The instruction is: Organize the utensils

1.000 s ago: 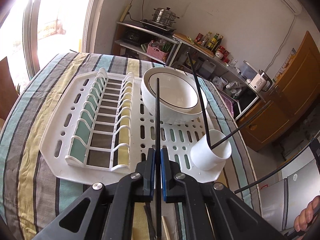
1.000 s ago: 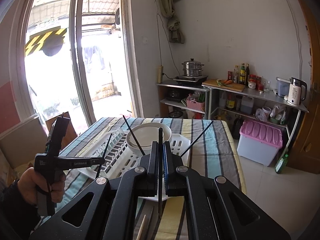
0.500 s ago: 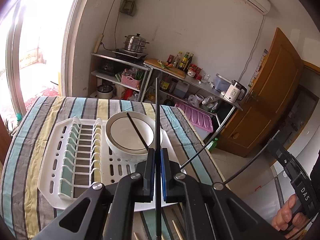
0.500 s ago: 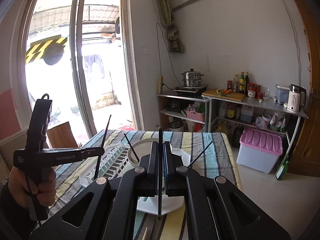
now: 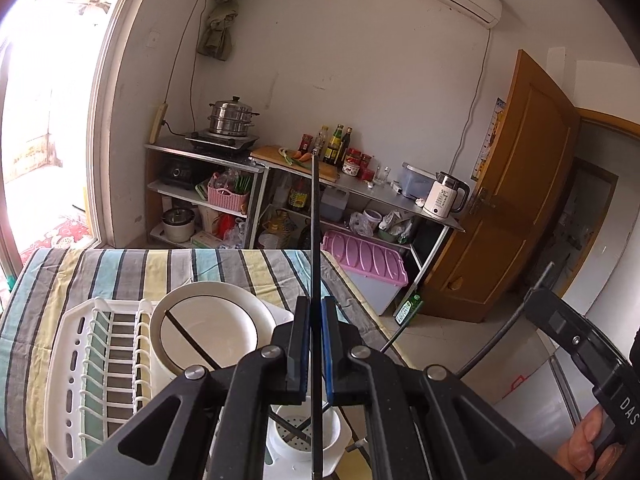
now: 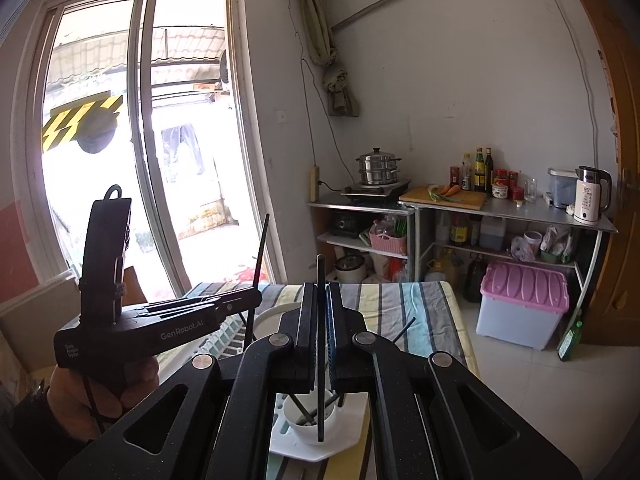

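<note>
Overhead, both grippers — left (image 5: 315,344) and right (image 6: 321,332) — each pinch one black chopstick (image 5: 315,240) upright above the white cup (image 6: 310,420). Two chopsticks already lean inside the cup; these two remain.

Both grippers sit higher and more level than a second ago. The left gripper (image 5: 315,344) now looks across the room instead of down onto the drying rack (image 5: 72,364), and the white cup (image 5: 306,436) has slid from ahead-right to directly beneath its chopstick (image 5: 315,240). The right gripper (image 6: 320,336) seems likewise above the cup (image 6: 310,416), with its own chopstick tip (image 6: 321,436) hanging over it.
</note>
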`<state>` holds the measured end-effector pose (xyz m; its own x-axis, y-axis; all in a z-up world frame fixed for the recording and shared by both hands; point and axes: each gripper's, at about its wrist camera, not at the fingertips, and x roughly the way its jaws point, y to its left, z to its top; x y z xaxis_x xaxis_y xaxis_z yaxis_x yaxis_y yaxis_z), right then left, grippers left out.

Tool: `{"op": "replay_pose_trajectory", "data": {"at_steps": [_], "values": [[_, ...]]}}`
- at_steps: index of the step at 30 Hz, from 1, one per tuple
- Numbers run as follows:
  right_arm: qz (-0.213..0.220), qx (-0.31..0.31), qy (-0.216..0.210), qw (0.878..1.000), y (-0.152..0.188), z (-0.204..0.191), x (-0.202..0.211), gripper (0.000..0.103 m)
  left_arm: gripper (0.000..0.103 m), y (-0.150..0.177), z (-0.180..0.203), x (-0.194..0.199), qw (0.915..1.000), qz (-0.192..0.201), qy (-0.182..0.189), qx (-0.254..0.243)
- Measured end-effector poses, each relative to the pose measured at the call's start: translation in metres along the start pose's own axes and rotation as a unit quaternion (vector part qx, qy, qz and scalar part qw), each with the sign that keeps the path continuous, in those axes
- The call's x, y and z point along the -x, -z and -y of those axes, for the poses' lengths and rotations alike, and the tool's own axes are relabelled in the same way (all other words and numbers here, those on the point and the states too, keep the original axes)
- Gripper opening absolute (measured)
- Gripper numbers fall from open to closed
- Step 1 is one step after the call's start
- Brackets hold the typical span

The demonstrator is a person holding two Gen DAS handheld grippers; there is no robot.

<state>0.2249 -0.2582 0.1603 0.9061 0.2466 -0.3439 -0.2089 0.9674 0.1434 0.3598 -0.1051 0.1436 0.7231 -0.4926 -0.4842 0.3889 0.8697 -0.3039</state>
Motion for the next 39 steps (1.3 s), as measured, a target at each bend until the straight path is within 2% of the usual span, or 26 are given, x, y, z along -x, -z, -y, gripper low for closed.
{"op": "replay_pose_trajectory", "data": {"at_steps": [10, 16, 24, 32, 39], "values": [[0.008, -0.01, -0.01, 1.0, -0.01, 0.007, -0.016, 0.004, 0.005, 0.001, -0.012, -0.041, 0.9998, 0.021, -0.001, 0.005], [-0.002, -0.011, -0.011, 1.0, -0.004, 0.009, -0.03, 0.004, 0.005, 0.011, -0.025, -0.056, 0.9995, 0.03, -0.005, 0.009], [-0.034, -0.029, -0.006, 0.999, 0.015, 0.018, -0.05, 0.004, 0.005, 0.032, -0.037, -0.059, 0.9987, 0.046, -0.014, 0.016], [-0.041, -0.031, -0.005, 0.999, 0.018, 0.022, -0.051, 0.004, 0.005, 0.017, -0.031, -0.049, 0.9974, 0.071, -0.001, 0.012], [-0.049, -0.03, -0.008, 0.998, 0.022, 0.021, -0.053, 0.004, 0.005, 0.037, -0.034, -0.064, 0.9985, 0.053, -0.015, 0.007]]}}
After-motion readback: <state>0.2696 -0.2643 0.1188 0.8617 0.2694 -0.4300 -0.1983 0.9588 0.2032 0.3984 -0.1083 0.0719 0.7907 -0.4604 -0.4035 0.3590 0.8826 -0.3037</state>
